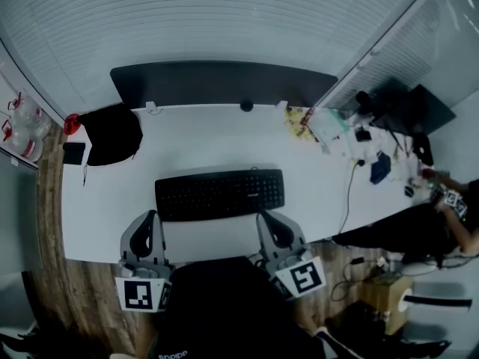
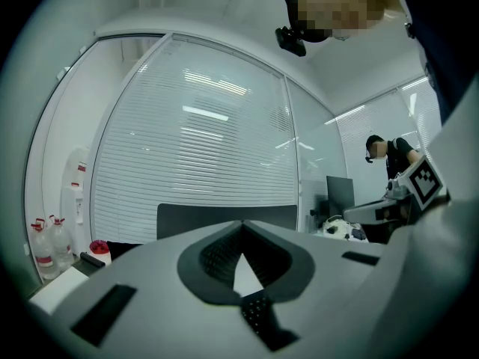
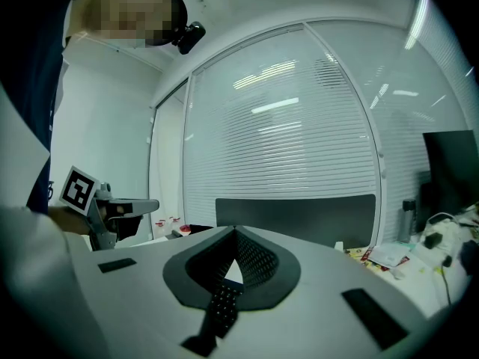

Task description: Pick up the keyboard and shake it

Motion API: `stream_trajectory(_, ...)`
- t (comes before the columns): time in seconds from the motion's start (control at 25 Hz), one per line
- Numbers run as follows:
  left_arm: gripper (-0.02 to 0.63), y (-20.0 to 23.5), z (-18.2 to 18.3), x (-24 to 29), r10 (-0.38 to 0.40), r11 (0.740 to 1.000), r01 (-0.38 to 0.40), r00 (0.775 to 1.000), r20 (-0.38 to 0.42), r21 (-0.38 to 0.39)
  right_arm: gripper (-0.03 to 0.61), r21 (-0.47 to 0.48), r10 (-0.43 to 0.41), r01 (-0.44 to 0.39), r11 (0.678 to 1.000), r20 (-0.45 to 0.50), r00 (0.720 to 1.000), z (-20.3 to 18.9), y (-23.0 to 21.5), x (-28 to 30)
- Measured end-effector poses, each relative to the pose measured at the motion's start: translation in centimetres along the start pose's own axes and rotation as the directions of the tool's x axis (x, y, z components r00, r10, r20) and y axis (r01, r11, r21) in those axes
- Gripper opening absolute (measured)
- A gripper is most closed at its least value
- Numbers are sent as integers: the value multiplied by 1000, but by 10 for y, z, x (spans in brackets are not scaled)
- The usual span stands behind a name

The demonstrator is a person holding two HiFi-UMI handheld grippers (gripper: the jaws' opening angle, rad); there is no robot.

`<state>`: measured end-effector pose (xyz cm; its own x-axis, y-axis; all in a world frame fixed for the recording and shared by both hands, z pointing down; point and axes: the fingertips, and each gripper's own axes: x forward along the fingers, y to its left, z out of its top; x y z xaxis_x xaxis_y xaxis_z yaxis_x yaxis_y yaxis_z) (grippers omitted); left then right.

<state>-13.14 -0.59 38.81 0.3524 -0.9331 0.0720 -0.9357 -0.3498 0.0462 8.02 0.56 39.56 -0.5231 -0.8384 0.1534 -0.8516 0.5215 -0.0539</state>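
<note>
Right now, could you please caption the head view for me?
Shut grey left gripper and right gripper sit at the near edge of a black rectangular keyboard lying on a white desk.

Left claw (image 1: 152, 217), right claw (image 1: 263, 217): both closed, empty

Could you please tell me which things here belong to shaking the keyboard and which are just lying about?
Belonging to the job:
- keyboard
- left claw, shut
- right claw, shut

Just lying about:
- monitor
- black cloth
- small red item
- papers
- cable
</note>
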Motion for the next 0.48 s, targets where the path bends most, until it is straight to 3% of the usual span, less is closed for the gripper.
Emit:
stream_trajectory(0.28,3,-4,-7,2,-25,1000,25,999,-22,17,2,4,6,-6,1000,7,1000,2,0,1)
stream_trajectory(0.48,3,0,-20,3,14,1000,-16,996,-90,-18,2,-2,7,-7,1000,10,1000,2,1,-1)
